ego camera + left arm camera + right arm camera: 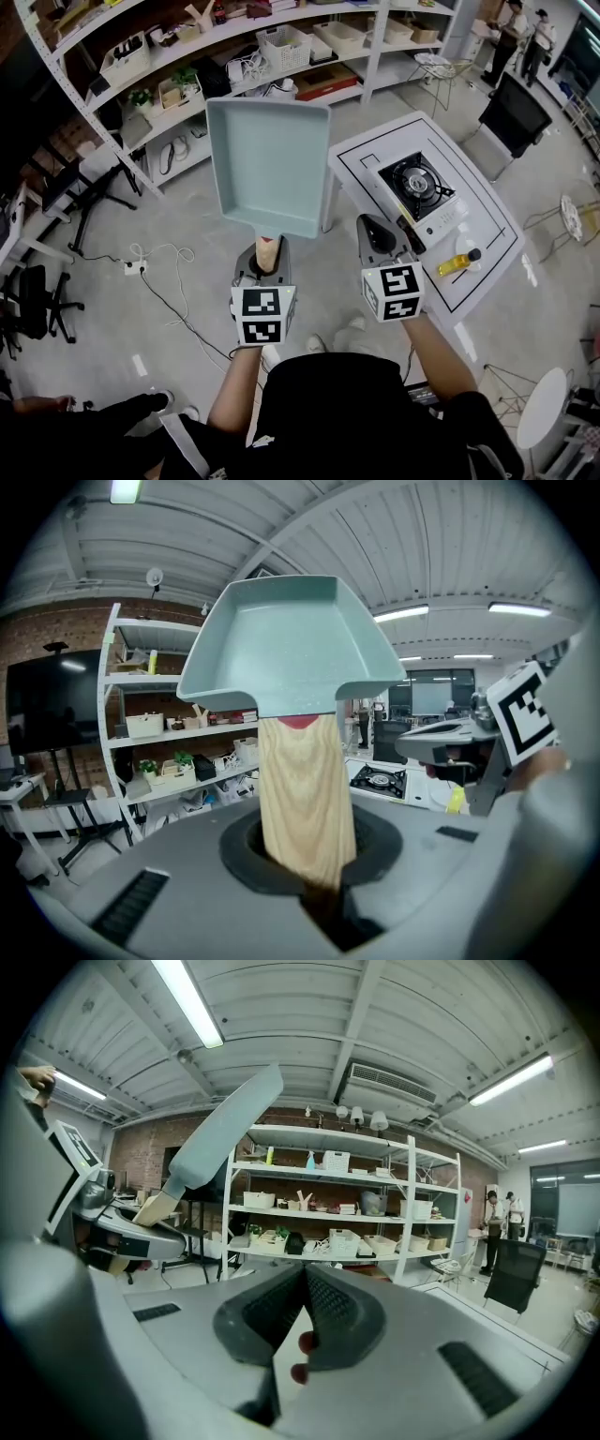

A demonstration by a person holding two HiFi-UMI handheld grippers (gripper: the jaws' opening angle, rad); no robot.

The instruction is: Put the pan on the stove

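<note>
Pan in transit to stove
Left gripper is clamped on the wooden handle, with the pan airborne, left of the table. Right gripper jaws are together, empty. Hold the pan level and lower it centred over the burner.

Left gripper clamped pan by handle; pan hung over floor, left of table. Stove sat on table. Right gripper hung near table edge.
</note>
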